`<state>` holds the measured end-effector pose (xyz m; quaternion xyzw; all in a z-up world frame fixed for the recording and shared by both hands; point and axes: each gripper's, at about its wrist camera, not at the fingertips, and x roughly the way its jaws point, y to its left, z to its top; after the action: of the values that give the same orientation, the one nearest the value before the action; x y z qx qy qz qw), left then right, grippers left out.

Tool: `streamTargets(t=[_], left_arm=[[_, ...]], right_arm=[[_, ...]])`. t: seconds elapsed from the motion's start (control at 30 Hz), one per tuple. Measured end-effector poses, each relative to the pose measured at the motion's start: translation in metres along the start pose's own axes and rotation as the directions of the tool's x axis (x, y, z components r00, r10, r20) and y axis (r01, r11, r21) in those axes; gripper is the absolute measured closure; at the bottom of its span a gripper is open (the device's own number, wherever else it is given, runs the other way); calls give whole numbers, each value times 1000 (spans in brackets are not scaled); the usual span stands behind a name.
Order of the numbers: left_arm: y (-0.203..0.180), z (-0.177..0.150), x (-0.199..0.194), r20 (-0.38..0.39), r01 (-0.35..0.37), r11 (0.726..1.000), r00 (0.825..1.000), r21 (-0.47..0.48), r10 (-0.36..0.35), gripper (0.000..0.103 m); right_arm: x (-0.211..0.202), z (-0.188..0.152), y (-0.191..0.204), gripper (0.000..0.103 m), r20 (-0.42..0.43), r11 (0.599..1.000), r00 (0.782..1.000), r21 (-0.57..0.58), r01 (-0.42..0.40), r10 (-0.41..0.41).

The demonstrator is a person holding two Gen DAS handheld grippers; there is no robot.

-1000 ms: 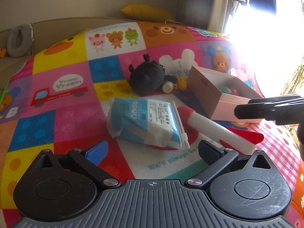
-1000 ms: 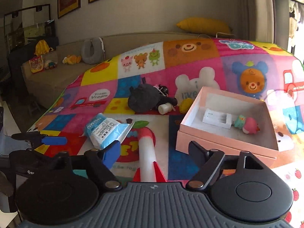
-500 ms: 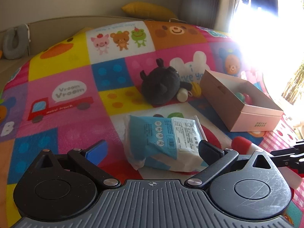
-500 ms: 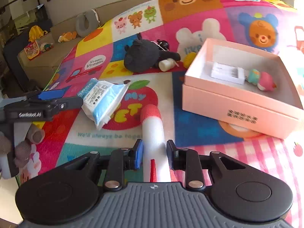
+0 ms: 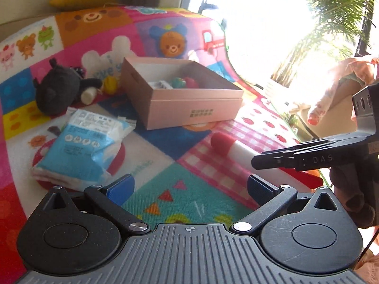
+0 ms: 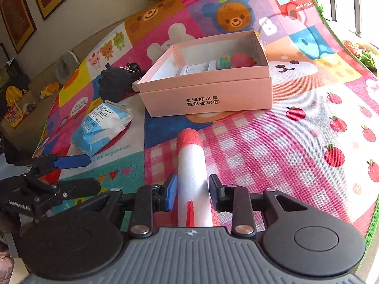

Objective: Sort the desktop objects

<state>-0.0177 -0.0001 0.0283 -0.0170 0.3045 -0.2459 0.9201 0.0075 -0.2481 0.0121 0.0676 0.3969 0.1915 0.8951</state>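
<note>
Right gripper (image 6: 193,190): we are clenching the rocket (image 6: 191,172).
Left gripper (image 5: 189,185): we are holding it released.
Box (image 6: 208,97): lying ahead.

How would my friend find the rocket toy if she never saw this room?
Find the open pink box on the colourful play mat. In front of it, on the pink checked patch, the foam rocket lies between the right gripper fingers. It is the only long white tube with a red tip; the blue packet is flat.
</note>
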Motion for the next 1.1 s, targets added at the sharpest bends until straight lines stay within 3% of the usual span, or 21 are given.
streamTargets(t=[0.07, 0.13, 0.17, 0.23, 0.3, 0.4, 0.53, 0.7, 0.77, 0.8, 1.0, 1.1], left_arm=[[-1, 7, -11, 75, -92, 995, 993, 46, 88, 0], [10, 14, -17, 144, -212, 977, 968, 34, 205, 0], [18, 18, -17, 154, -264, 964, 954, 18, 258, 0], [37, 23, -9, 114, -321, 947, 940, -20, 321, 0], [54, 25, 3, 62, -326, 945, 943, -40, 328, 0], [58, 22, 21, 25, -367, 930, 930, -17, 367, 0], [62, 21, 42, -50, -376, 926, 926, -21, 375, 0], [51, 19, 49, -31, -396, 918, 918, 4, 396, 3], [44, 20, 49, -25, -400, 916, 916, 14, 400, 30], [42, 20, 49, -26, -397, 918, 917, 17, 397, 36], [20, 14, 41, -22, -347, 938, 938, 6, 347, 42], [1, 7, 29, -37, -238, 971, 971, -11, 238, 41]], right_arm=[[-3, -2, 2, 62, 24, 1000, 1000, -14, -1, 1], [-7, -4, 0, 43, 58, 1000, 998, -17, 2, -1], [-9, -6, -2, 40, 76, 1000, 997, -14, 10, -9], [-10, -8, -5, 35, 105, 1000, 994, -9, 30, -29], [-8, -10, -11, 34, 116, 999, 992, 6, 47, -47], [-3, -14, -19, 31, 107, 998, 993, 39, 45, -49], [-1, -19, -21, 26, 107, 998, 993, 41, 39, -43], [0, -23, -20, 23, 110, 999, 993, 27, 41, -44], [1, -24, -18, 21, 112, 999, 993, 20, 43, -45], [1, -24, -18, 20, 113, 999, 993, 16, 45, -47], [1, -25, -16, 18, 119, 999, 992, 4, 52, -52], [1, -25, -17, 17, 119, 999, 991, 13, 52, -54]])
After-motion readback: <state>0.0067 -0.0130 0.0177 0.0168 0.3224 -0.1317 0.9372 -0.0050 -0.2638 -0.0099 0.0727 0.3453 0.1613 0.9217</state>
